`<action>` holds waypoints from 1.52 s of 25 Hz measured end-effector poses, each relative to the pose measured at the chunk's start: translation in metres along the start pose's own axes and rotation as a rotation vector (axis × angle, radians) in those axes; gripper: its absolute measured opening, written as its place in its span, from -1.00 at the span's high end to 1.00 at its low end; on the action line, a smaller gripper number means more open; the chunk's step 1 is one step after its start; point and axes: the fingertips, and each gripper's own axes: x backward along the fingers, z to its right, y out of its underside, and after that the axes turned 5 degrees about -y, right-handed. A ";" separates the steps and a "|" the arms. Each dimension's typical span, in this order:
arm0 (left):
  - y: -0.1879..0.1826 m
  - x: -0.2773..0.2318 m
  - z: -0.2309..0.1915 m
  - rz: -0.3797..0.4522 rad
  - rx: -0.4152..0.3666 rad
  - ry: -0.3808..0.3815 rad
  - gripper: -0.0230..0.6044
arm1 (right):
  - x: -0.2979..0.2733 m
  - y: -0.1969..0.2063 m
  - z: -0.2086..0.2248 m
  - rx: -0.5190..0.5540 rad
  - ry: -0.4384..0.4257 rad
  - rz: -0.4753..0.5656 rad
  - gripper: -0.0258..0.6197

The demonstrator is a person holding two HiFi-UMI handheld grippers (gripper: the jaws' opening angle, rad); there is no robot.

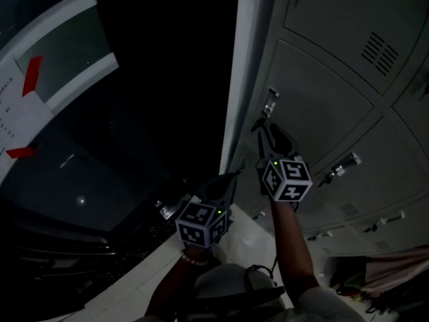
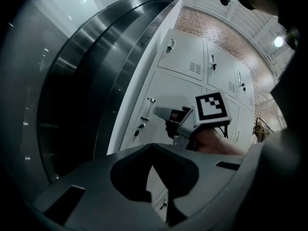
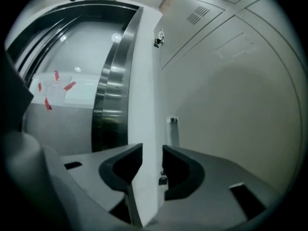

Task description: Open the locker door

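Observation:
The grey locker door [image 1: 315, 106] carries a small clear upright handle [image 1: 271, 103] by its left edge. My right gripper [image 1: 263, 127] hovers just below that handle. In the right gripper view, my right gripper [image 3: 152, 148] is open and empty. The handle [image 3: 172, 131] stands a little beyond its fingertips, and the lock [image 3: 163, 180] shows in the gap. My left gripper [image 1: 234, 174] hangs lower and to the left, away from the door. In the left gripper view, my left gripper [image 2: 152, 145] has its tips together and nothing in them. There the right gripper [image 2: 161, 113] points at the handle [image 2: 149, 109].
A white side panel [image 1: 244, 66] bounds the locker bank on the left, and past it is a dark steel lift door [image 2: 72, 95]. A notice with red tape [image 1: 20, 106] hangs at far left. Neighbouring lockers have their own handles [image 1: 342, 165]. Bags lie at bottom right [image 1: 389, 274].

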 end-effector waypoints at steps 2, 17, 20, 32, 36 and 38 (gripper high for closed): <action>-0.001 -0.003 -0.006 -0.010 -0.001 0.014 0.95 | -0.021 -0.008 0.003 0.019 0.029 0.006 0.43; 0.006 -0.011 -0.049 -0.067 0.014 0.072 0.95 | -0.079 -0.010 0.031 -0.010 0.314 -0.007 0.20; 0.007 -0.010 -0.055 -0.075 0.013 0.075 0.95 | -0.087 -0.006 0.033 -0.007 0.317 -0.015 0.20; 0.013 -0.010 -0.063 -0.082 0.034 0.070 0.95 | -0.069 -0.003 -0.008 0.009 0.205 -0.014 0.25; 0.013 -0.003 -0.050 -0.061 0.028 0.063 0.95 | -0.046 -0.002 -0.034 0.020 0.143 -0.022 0.25; 0.015 0.003 -0.043 -0.057 0.031 0.050 0.95 | -0.035 -0.002 -0.044 0.022 0.114 -0.022 0.25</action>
